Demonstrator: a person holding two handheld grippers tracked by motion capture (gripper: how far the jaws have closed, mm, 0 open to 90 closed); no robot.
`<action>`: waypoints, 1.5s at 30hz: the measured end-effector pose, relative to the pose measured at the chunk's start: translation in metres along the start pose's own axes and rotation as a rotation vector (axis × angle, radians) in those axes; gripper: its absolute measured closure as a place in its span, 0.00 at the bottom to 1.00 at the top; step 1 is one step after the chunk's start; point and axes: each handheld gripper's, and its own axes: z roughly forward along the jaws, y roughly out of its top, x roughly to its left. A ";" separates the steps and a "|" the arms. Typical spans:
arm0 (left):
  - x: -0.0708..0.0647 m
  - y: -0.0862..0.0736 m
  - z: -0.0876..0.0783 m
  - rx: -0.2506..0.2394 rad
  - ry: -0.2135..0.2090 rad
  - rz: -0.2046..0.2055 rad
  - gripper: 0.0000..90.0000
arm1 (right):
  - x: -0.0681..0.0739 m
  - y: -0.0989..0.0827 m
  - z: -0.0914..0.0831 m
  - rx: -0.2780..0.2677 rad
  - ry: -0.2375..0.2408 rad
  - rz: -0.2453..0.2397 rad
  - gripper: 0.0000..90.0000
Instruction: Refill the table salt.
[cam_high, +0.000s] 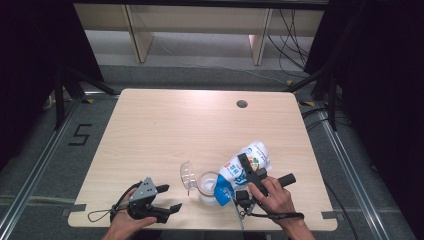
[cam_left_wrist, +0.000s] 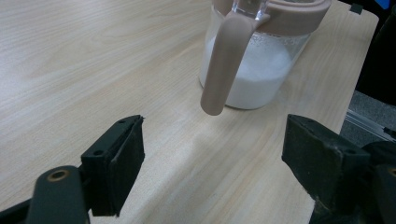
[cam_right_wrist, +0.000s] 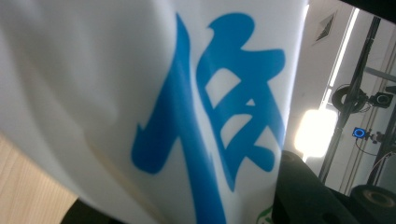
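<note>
Bag pinched in our right gripper, we're tipping powder into the jar; left gripper spread, waiting to steady.

The high view is looking down on the whole bench; the left gripper view is sitting close to the jar, the right against the bag.

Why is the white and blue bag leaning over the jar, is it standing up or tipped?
Tipped. The bag slants down in the right gripper, its blue end over the jar, which holds white powder.
</note>
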 end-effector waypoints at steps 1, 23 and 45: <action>0.000 0.000 0.000 0.001 0.000 0.000 0.23 | -0.002 0.000 0.000 -0.009 -0.003 -0.025 0.86; -0.001 0.000 0.001 -0.015 0.010 -0.005 0.23 | 0.003 0.000 0.003 -0.007 0.077 0.128 0.86; -0.001 0.000 0.001 -0.008 0.009 -0.012 0.23 | 0.004 -0.023 0.016 -0.091 0.279 0.562 0.96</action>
